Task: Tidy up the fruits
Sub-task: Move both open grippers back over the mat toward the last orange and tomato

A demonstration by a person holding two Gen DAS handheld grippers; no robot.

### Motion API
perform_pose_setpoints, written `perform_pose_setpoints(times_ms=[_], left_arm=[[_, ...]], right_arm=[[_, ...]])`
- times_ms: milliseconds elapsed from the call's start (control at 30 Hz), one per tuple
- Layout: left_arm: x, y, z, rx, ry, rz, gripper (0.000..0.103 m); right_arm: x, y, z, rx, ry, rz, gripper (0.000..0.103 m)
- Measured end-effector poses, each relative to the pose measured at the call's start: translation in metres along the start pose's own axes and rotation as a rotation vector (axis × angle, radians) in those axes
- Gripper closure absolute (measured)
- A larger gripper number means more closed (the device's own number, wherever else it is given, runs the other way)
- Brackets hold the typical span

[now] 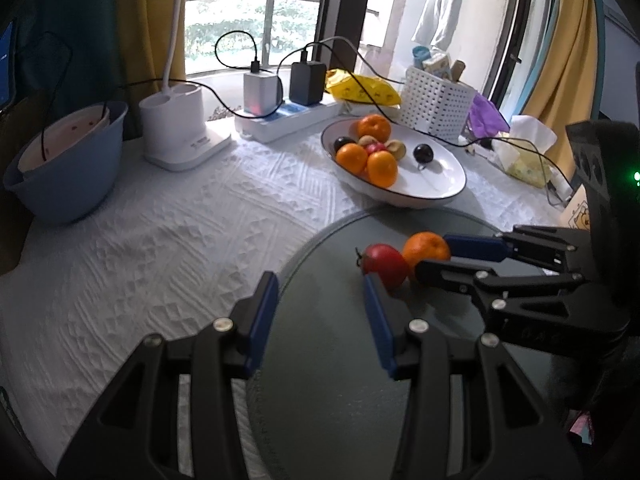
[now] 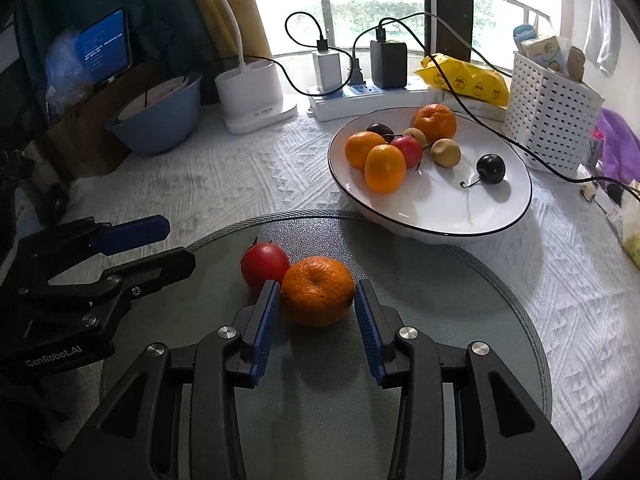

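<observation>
An orange (image 2: 318,292) and a red fruit (image 2: 264,266) lie touching on a round grey mat (image 2: 440,320). My right gripper (image 2: 316,284) straddles the orange, which rests on the mat with the blue pads close at both its sides and not squeezing it. In the left wrist view the same orange (image 1: 426,246) and red fruit (image 1: 384,266) sit ahead to the right, with the right gripper (image 1: 434,256) around the orange. My left gripper (image 1: 320,308) hovers open and empty over the mat's left edge, its right finger just short of the red fruit. A white plate (image 2: 440,232) behind holds several fruits.
A blue bowl (image 1: 60,176) stands at the far left and a white lamp base (image 1: 176,132) beside it. A power strip (image 2: 360,100) with chargers and cables, a yellow packet (image 2: 464,76) and a white perforated basket (image 2: 552,120) line the window side.
</observation>
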State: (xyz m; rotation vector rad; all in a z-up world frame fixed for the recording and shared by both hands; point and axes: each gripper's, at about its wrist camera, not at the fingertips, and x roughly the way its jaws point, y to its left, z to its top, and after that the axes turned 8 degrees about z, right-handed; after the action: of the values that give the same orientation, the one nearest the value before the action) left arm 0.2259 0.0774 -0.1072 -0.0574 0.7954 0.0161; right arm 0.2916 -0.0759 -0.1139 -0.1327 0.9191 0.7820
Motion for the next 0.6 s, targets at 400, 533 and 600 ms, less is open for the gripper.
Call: perform_pose_setpoints(times_ms=[400,533,600], left_arm=[[0.004,-0.015,0.003,0.028,0.012,-0.006,0.057],[0.009,-0.024,0.005,0.039,0.024,-0.029,0.057],[0.012,-0.029,0.007,0.04,0.035,-0.04,0.057]], right_arm=[[-0.01,-0.008,-0.004,0.004,-0.026,0.008,0.063],[-0.018,-0.02,-0.006,0.023,-0.042,-0.01,0.063],[-0.021,-0.025,-0.006,0.031,-0.047,-0.016,0.063]])
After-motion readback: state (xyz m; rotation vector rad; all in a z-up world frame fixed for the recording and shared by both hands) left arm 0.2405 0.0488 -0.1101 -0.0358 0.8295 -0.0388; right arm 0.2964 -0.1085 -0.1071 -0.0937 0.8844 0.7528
